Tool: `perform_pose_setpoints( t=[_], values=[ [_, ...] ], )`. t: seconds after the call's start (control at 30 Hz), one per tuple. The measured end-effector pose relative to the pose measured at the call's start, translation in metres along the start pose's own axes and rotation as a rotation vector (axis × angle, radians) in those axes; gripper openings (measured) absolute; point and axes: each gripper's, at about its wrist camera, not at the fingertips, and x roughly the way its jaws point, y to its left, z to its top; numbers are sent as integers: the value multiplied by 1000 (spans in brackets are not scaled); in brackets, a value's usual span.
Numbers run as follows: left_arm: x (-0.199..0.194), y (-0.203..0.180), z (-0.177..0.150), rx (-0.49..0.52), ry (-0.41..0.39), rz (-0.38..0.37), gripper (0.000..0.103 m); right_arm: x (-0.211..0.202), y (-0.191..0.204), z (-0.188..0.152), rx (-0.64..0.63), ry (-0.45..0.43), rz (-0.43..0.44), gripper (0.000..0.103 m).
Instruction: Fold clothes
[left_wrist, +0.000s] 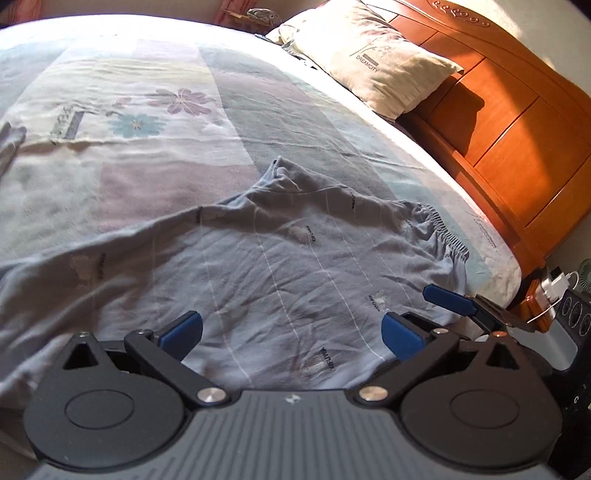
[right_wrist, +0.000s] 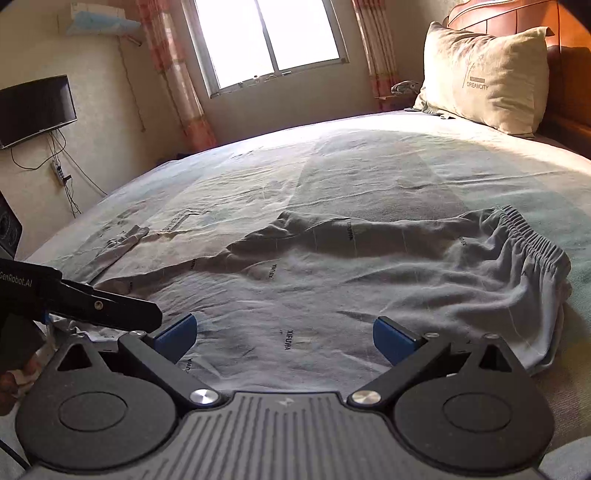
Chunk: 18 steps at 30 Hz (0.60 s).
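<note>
1. Blue-padded jaws of the left gripper (left_wrist: 291, 332) and right gripper (right_wrist: 284, 336) are being held apart, empty, over grey trousers (left_wrist: 280, 254).
2. Trousers are being left spread on the patchwork bedsheet (left_wrist: 147, 110).
3. Pillow (right_wrist: 484, 81), headboard (left_wrist: 517, 110) and window (right_wrist: 266, 37) are being sunlit.

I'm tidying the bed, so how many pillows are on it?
1. A cream pillow printed DREAMCITY leans against the wooden headboard at the head of the bed. Another could lie outside both views.
</note>
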Motion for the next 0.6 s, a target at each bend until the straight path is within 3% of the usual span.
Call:
perform_pose_setpoints(
  t=[0.1, 0.2, 0.3, 0.37, 0.43, 0.6],
  values=[
    [-23, 17, 23, 49, 15, 74, 102, 1, -1, 1, 13, 2, 10, 103],
    [-40, 46, 50, 82, 27, 226, 102, 3, -5, 1, 43, 16, 14, 103],
    [-42, 73, 72, 115, 47, 431, 102, 1, -8, 3, 61, 4, 15, 103],
    [-31, 91, 82, 162, 91, 603, 102, 0, -9, 4, 70, -1, 18, 103],
    [-14, 103, 88, 219, 144, 717, 102, 0, -9, 4, 74, 3, 24, 103],
    [25, 120, 90, 328, 280, 834, 102, 3, -11, 5, 83, 26, 24, 103]
  ],
)
